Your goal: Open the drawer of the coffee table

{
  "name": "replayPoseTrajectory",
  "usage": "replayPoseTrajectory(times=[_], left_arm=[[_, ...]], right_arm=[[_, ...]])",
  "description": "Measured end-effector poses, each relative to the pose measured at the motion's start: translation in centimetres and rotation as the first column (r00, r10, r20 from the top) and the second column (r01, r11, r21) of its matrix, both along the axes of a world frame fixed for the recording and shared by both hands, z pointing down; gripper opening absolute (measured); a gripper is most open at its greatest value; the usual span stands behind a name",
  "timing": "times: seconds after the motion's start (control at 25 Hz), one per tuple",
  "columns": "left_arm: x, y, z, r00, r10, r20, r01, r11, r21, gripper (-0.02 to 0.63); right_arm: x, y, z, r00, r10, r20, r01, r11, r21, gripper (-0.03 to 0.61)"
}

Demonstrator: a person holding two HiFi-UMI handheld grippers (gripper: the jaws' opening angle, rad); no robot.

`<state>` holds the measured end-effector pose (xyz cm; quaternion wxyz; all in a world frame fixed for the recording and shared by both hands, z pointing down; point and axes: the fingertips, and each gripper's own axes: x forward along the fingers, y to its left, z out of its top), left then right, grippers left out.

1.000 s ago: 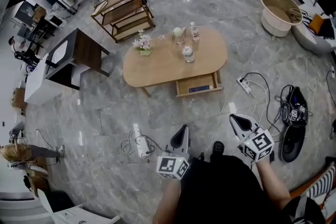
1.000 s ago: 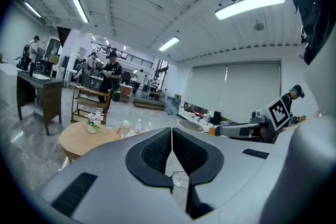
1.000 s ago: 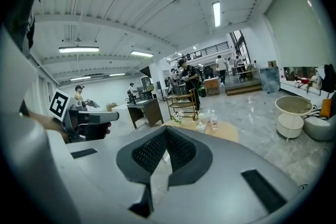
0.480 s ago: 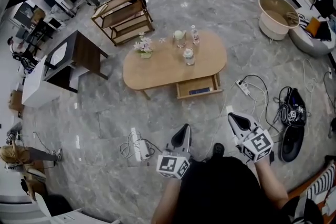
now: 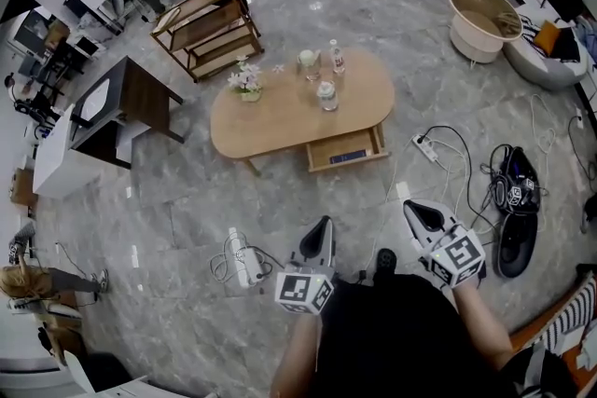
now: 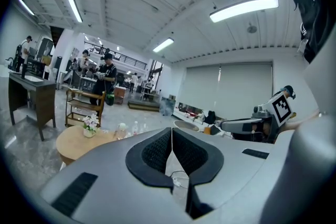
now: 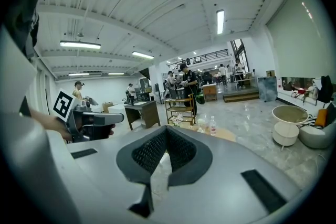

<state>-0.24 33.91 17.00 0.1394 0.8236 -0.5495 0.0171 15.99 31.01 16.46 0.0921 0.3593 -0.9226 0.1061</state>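
Only overhead, open drawer, coffee table, ceiling lights in gripper views

Open marble floor lies ahead of both grippers as far as the coffee table, whose pulled-out drawer juts toward them. A power strip with coiled cable lies just left of the left gripper. Cables run ahead-right of the right gripper, with black gear to its right.
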Motion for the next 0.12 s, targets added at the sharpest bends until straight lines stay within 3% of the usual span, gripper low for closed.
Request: replayPoseTrajectory(times=[0.12], left_arm=[[0.51, 0.08, -0.13, 1.0, 0.001, -0.003, -0.001, 1.0, 0.001, 0.018]], right_arm=[[0.27, 0.19, -0.18, 1.0, -0.008, 0.001, 0.008, 1.0, 0.004, 0.012]])
